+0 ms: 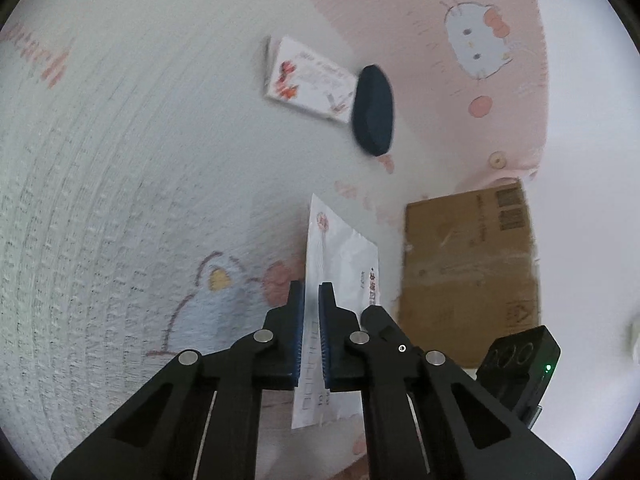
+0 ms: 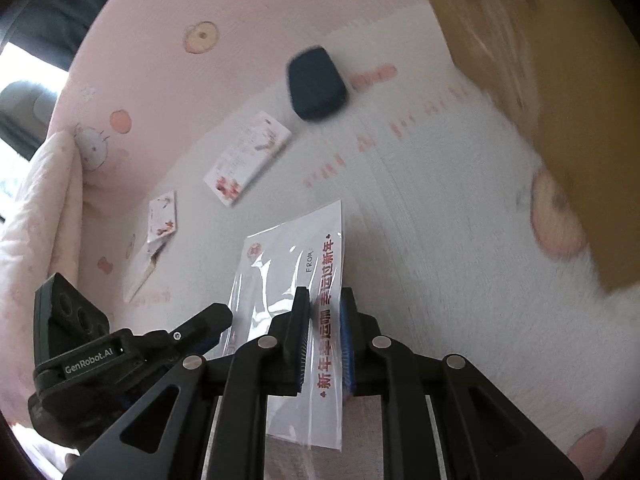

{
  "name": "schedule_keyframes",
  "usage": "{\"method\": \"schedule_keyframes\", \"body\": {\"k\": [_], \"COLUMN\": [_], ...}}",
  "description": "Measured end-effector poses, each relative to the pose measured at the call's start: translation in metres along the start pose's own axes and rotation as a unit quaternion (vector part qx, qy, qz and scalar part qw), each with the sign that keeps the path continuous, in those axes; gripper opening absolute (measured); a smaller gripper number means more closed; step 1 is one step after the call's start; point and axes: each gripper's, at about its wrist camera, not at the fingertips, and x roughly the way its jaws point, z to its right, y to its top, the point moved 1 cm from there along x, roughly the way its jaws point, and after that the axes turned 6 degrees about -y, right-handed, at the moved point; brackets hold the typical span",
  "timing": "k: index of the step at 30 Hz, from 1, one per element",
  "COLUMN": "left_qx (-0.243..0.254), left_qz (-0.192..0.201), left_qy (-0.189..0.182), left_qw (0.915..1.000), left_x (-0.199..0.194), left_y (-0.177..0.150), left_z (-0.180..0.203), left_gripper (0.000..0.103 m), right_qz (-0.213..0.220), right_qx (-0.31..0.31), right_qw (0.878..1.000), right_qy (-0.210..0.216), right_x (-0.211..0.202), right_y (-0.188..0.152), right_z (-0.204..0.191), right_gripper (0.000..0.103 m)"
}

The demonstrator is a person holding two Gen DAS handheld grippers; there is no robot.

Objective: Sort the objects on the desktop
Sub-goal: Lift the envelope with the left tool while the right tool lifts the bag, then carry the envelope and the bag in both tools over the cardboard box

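A white envelope point(image 1: 344, 256) in a clear plastic sleeve, with red printed characters, hangs lifted above the blanket, and both grippers grip it. My left gripper point(image 1: 311, 288) is shut on it, its blue pads pressing either side of the envelope seen edge-on. My right gripper point(image 2: 324, 294) is shut on the envelope point(image 2: 288, 264) along the red-lettered strip. The left gripper's black body and camera block point(image 2: 72, 320) show at the left of the right wrist view. A dark blue oval case point(image 1: 374, 110) and a flowered white card point(image 1: 310, 78) lie farther off on the blanket.
A brown cardboard box point(image 1: 468, 268) stands close on the right of the left wrist view, and the box point(image 2: 560, 80) looms large in the right wrist view. A second small card point(image 2: 162, 216) lies at the left. The pale blanket point(image 1: 120, 200) meets a pink cartoon-printed cover point(image 1: 460, 8).
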Motion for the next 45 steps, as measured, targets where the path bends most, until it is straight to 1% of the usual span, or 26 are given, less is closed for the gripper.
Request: {"method": "schedule_keyframes", "body": {"k": [5, 11, 16, 22, 24, 30, 32, 35, 40, 43, 45], "left_qx": [0.036, 0.064, 0.082, 0.102, 0.11, 0.129, 0.137, 0.145, 0.149, 0.15, 0.15], "left_qz": [0.023, 0.05, 0.064, 0.091, 0.099, 0.117, 0.123, 0.131, 0.139, 0.143, 0.144], "left_qy": [-0.016, -0.051, -0.069, -0.095, -0.103, -0.121, -0.123, -0.125, -0.122, -0.12, -0.119], "left_qw": [0.999, 0.9954, 0.9922, 0.986, 0.9837, 0.9772, 0.9752, 0.9726, 0.9714, 0.971, 0.9708], "left_x": [-0.015, -0.033, -0.044, -0.07, -0.078, -0.09, -0.091, -0.091, -0.086, -0.081, -0.074], "left_y": [0.006, 0.013, 0.017, 0.017, 0.018, 0.019, 0.019, 0.022, 0.028, 0.032, 0.034], "left_z": [0.028, 0.063, 0.087, 0.116, 0.126, 0.153, 0.161, 0.174, 0.187, 0.196, 0.201], "left_gripper": [0.007, 0.007, 0.007, 0.007, 0.007, 0.007, 0.007, 0.007, 0.007, 0.007, 0.007], "right_qz": [0.034, 0.071, 0.104, 0.141, 0.152, 0.184, 0.191, 0.199, 0.21, 0.212, 0.212], "right_qx": [-0.033, -0.028, -0.041, -0.053, -0.053, -0.057, -0.056, -0.055, -0.06, -0.063, -0.058], "right_qw": [0.999, 0.997, 0.994, 0.988, 0.986, 0.98, 0.978, 0.976, 0.974, 0.973, 0.973], "right_qy": [-0.002, 0.019, 0.019, 0.036, 0.041, 0.053, 0.057, 0.063, 0.068, 0.07, 0.074], "right_x": [-0.02, -0.041, -0.056, -0.067, -0.07, -0.078, -0.079, -0.093, -0.086, -0.094, -0.093], "right_y": [0.021, 0.046, 0.064, 0.087, 0.094, 0.105, 0.103, 0.103, 0.126, 0.135, 0.143], "right_z": [-0.061, -0.129, -0.195, -0.282, -0.295, -0.363, -0.366, -0.361, -0.385, -0.359, -0.348], "right_gripper": [0.011, 0.012, 0.012, 0.012, 0.012, 0.012, 0.012, 0.012, 0.012, 0.012, 0.012]}}
